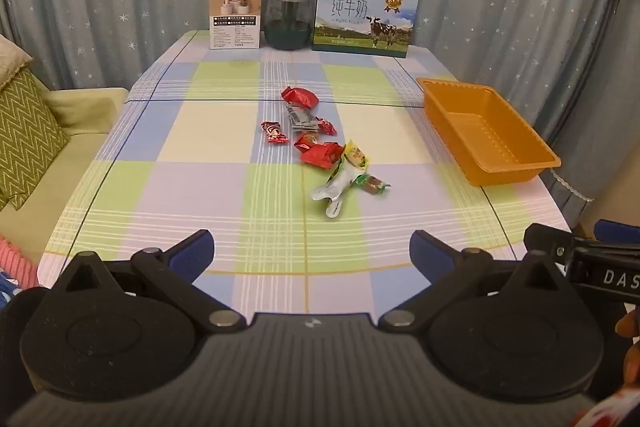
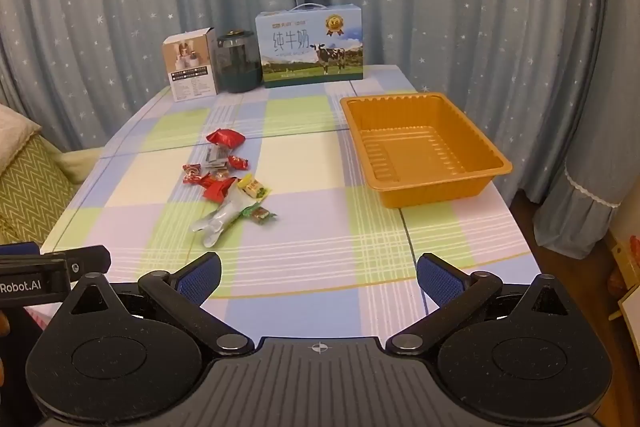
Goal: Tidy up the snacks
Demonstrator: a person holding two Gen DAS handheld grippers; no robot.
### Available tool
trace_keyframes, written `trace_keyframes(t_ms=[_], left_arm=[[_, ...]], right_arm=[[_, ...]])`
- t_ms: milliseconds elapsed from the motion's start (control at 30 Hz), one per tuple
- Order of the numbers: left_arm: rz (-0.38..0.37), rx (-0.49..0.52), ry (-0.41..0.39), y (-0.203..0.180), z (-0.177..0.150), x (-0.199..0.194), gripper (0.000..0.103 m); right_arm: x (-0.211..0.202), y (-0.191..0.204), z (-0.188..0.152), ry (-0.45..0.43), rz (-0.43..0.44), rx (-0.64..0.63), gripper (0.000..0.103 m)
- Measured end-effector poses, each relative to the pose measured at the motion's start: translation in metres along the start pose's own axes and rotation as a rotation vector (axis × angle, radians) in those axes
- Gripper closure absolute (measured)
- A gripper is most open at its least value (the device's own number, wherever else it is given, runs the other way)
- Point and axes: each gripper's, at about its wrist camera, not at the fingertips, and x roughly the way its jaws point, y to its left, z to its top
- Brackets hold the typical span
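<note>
Several wrapped snacks lie in a loose pile (image 1: 320, 143) (image 2: 228, 183) at the middle of the checked table: red packets (image 1: 299, 96), a silver-white pouch (image 1: 335, 187) (image 2: 218, 221) and a small green candy (image 1: 375, 185) (image 2: 262, 214). An orange plastic tray (image 1: 486, 131) (image 2: 420, 147) stands empty at the right. My left gripper (image 1: 312, 251) is open and empty above the table's near edge, well short of the pile. My right gripper (image 2: 318, 273) is open and empty, beside it to the right.
At the table's far end stand a white box (image 1: 236, 13), a dark glass jar (image 1: 289, 19) and a blue milk carton (image 1: 365, 15), against star-print curtains. A sofa with a green cushion (image 1: 28, 135) is on the left.
</note>
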Motion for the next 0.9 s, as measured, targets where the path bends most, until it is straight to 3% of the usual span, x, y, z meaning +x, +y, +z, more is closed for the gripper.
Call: trace_keyframes(t_ms=[167,200,900], left_arm=[[-0.046,-0.005,0.005,0.0006,0.003,0.0006,0.0],[0.007,-0.011,-0.011,-0.0009,-0.0009,-0.0007,0.0],[-0.004,-0.008,-0.018,-0.0021,-0.0012,-0.0007,0.0]], right_arm=[[0.0016,0.0003,-0.0012,0.003,0.008,0.016,0.0],[0.0018,0.0001,-0.0015,0.003,0.009,0.019,0.0],[0.0023,-0.0016,-0.0009,-0.01,-0.007,0.016,0.0]])
